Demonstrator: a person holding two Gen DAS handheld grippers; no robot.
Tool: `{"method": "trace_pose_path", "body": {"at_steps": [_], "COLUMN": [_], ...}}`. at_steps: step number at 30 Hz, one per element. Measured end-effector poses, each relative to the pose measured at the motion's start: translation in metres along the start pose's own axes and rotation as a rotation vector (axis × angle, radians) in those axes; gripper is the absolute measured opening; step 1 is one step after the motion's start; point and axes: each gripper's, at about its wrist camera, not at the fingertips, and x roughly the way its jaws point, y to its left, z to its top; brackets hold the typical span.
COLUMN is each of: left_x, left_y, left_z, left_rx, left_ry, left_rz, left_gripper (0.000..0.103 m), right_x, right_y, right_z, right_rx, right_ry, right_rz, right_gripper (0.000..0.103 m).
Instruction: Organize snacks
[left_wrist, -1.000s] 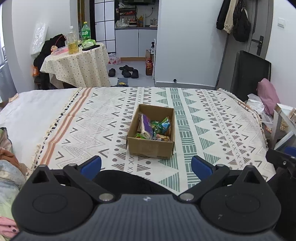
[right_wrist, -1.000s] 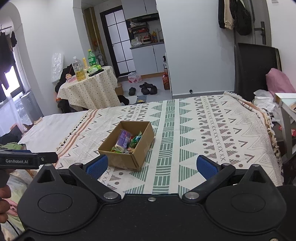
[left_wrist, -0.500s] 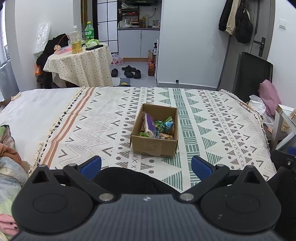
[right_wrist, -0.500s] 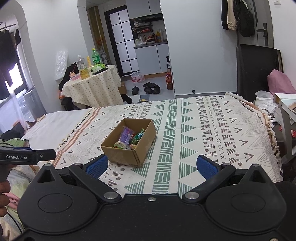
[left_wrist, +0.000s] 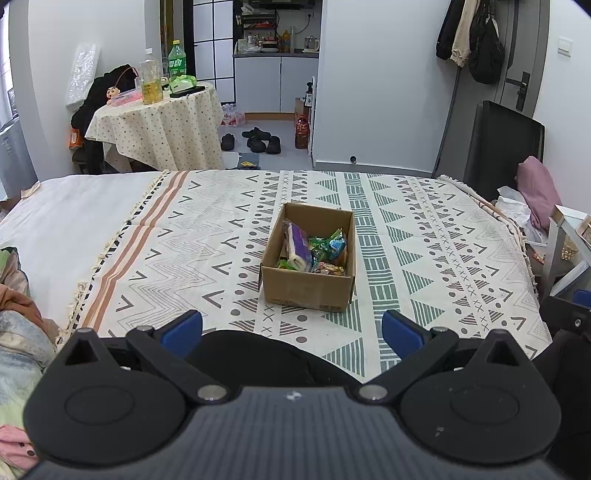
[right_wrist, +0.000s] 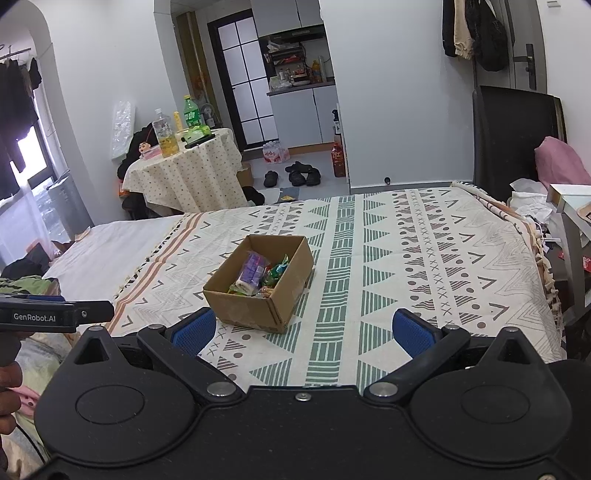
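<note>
An open cardboard box (left_wrist: 306, 288) sits on the patterned blanket (left_wrist: 424, 258) in the middle of the bed. Inside lie several snack packets: a purple one (left_wrist: 297, 245), green and blue ones (left_wrist: 328, 243). In the right wrist view the same box (right_wrist: 243, 306) stands left of centre with the purple packet (right_wrist: 253, 271) showing. My left gripper (left_wrist: 291, 328) hangs open near the bed's front edge, short of the box and holding nothing. The right gripper (right_wrist: 303, 330) is also open and empty, with its left fingertip beside the box's near corner.
A round table (left_wrist: 159, 129) with bottles stands beyond the bed at the back left. Shoes (left_wrist: 256, 140) lie on the floor. A black chair (left_wrist: 502, 140) and a white shelf (left_wrist: 565, 251) flank the bed's right side. Crumpled bedding (left_wrist: 18, 314) lies left. The left gripper's body (right_wrist: 51, 315) shows at left.
Both grippers have drawn back and risen slightly, so the box appears a little farther and more of the room shows. Jaws stayed open; the box has not moved.
</note>
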Motion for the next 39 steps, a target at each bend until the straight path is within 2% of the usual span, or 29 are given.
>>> {"method": "trace_pose_path", "body": {"at_steps": [39], "left_x": [0.0012], "left_y": [0.0002], "left_z": [-0.0062], "left_rx": [-0.011], "left_ry": [0.007], "left_rz": [-0.005], "left_gripper": [0.103], "right_x": [-0.0020], "right_y": [0.0040], "right_z": [-0.0024], "right_rx": [0.010], "right_ry": [0.002], "right_rz": [0.011], "right_gripper": [0.103]}}
